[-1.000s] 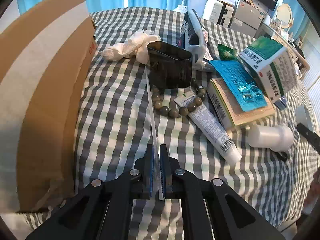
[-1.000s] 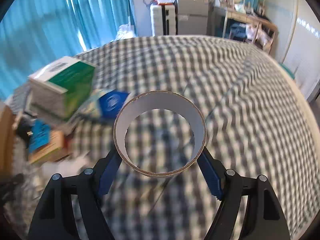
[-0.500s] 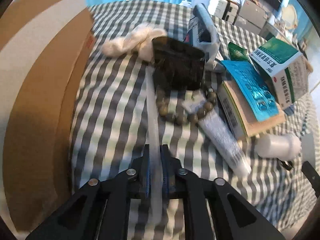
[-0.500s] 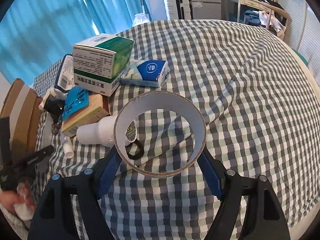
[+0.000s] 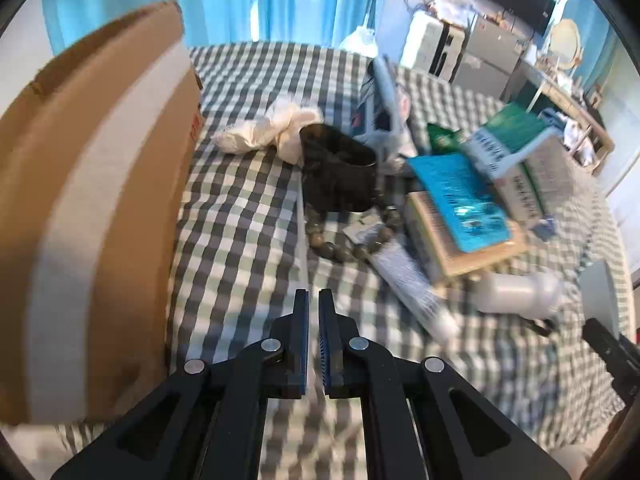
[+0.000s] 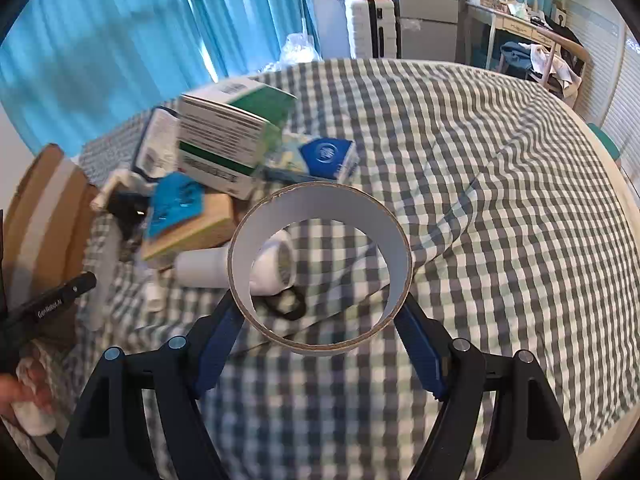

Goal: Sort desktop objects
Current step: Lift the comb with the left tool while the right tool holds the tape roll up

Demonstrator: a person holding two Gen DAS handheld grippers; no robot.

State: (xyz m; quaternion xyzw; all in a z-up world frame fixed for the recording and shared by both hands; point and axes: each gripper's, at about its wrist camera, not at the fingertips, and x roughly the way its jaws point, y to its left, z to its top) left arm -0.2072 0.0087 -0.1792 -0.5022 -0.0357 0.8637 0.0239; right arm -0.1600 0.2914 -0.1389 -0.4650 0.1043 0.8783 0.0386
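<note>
My left gripper (image 5: 314, 298) hangs over the checked cloth with its jaws closing, the pads almost touching. A thin clear stick (image 5: 302, 236) runs from the black cup (image 5: 340, 172) down to the fingertips, its near end between the tips. A wide cardboard tape ring (image 6: 320, 208), white inside, is held off the cloth with my right gripper (image 6: 320, 308) shut on its outer wall. Through the ring I see a white bottle (image 6: 208, 266) and a black hair tie (image 6: 288, 308). The ring's edge (image 5: 600, 292) shows at the right of the left wrist view.
A big cardboard box (image 5: 100, 200) stands at the left. A bead bracelet (image 5: 344, 250), a tube (image 5: 408, 284), a blue blister pack (image 5: 460, 196), a green and white medicine box (image 6: 228, 140), a tissue pack (image 6: 320, 158) and a crumpled white cloth (image 5: 272, 128) crowd the cloth.
My right gripper carried the ring leftward, so the pile and white bottle now sit close behind it. My left gripper dipped, then lifted back, still at the clear stick's end.
</note>
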